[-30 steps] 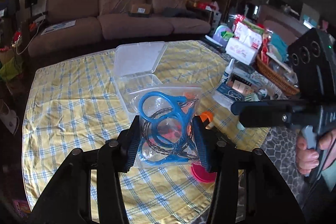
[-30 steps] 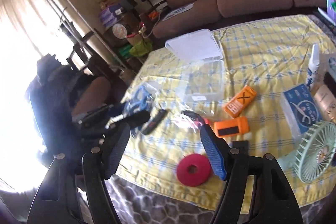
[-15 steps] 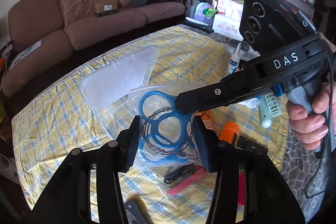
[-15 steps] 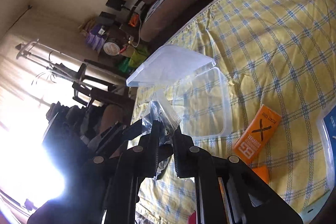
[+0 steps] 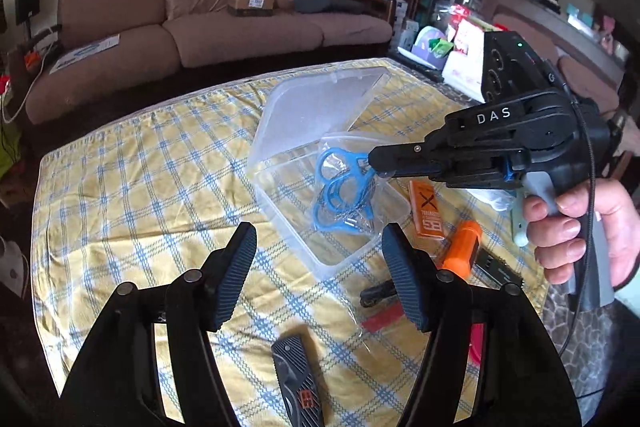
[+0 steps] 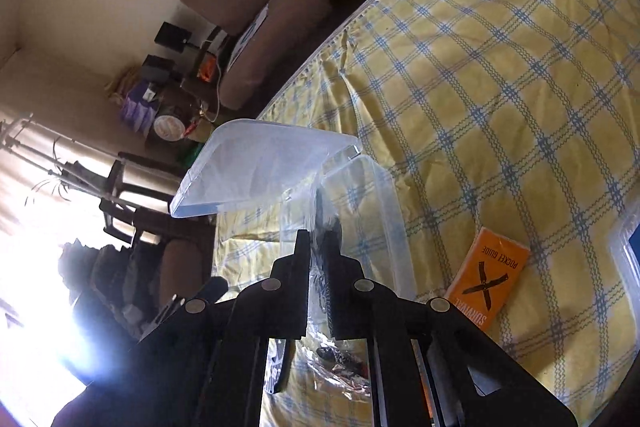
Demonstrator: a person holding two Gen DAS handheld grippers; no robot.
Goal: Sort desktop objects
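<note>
A clear plastic bag with blue ring handles and a coiled wire hangs over the open clear box. My right gripper is shut on the bag's upper edge; in the right wrist view its pads pinch the crumpled plastic just above the box and beside the raised lid. Nearer the camera, my left gripper is short of the box. Its jaws are opening with nothing between them.
On the yellow checked cloth lie an orange pocket guide, an orange device, a folding knife, a black tool and a red strip. A hand holds the right gripper's handle. A brown sofa stands behind.
My left gripper let go of the bag, widened and drew back. The right gripper came in from the right, shut on the bag's top and now holds it over the box.
</note>
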